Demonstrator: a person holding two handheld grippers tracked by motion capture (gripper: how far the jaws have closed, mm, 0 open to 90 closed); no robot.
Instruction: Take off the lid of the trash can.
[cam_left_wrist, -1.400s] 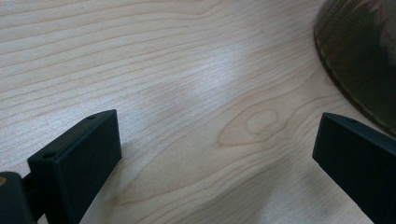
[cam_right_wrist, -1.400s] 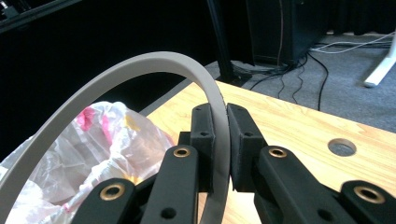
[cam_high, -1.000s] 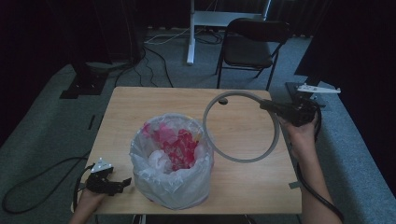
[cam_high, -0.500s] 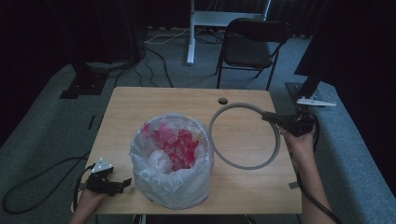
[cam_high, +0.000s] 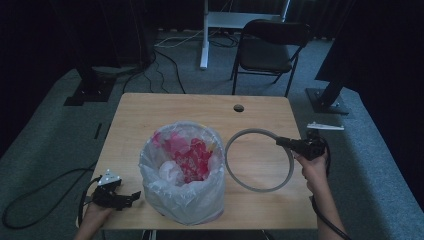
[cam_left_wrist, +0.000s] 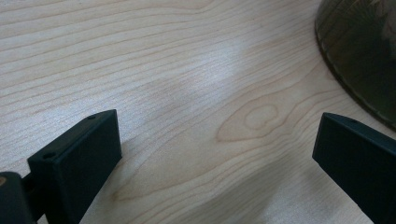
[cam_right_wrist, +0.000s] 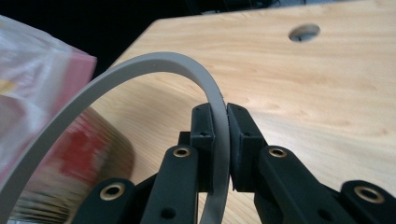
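Clamping the grey ring (cam_right_wrist: 154, 70), the right gripper (cam_right_wrist: 219, 135) has its 2 black jaws pressed against the band from both sides, the thin strip standing on edge between the pads. From that pinch the band arcs up and away toward 10 o'clock in the right gripper view, then sweeps down toward the bagged bin at the left edge. In the high view the right gripper (cam_high: 290, 145) sits near the table's 3 o'clock edge, its jaws pointing toward 9 o'clock, and holds the ring (cam_high: 235, 170) at the hoop's 2 o'clock point. The hoop lies close to flat over the wooden table (cam_high: 165, 112); whether its far side touches the wood I cannot tell. Being round, it has no long axis; its open face looks up. Just beside the ring, at its 9 o'clock side, stands the bin (cam_high: 182, 172), lined with a clear plastic bag and holding pink and white waste. A round cable hole (cam_high: 238, 107) lies in the tabletop toward 12 o'clock from the ring. At the table's 7 o'clock corner the left gripper (cam_high: 131, 197) rests low, its jaws spread wide with nothing between them, pointing toward the bin at 3 o'clock; in the left gripper view only bare wood lies between the jaws, with the bin's base (cam_left_wrist: 359, 51) at 2 o'clock.
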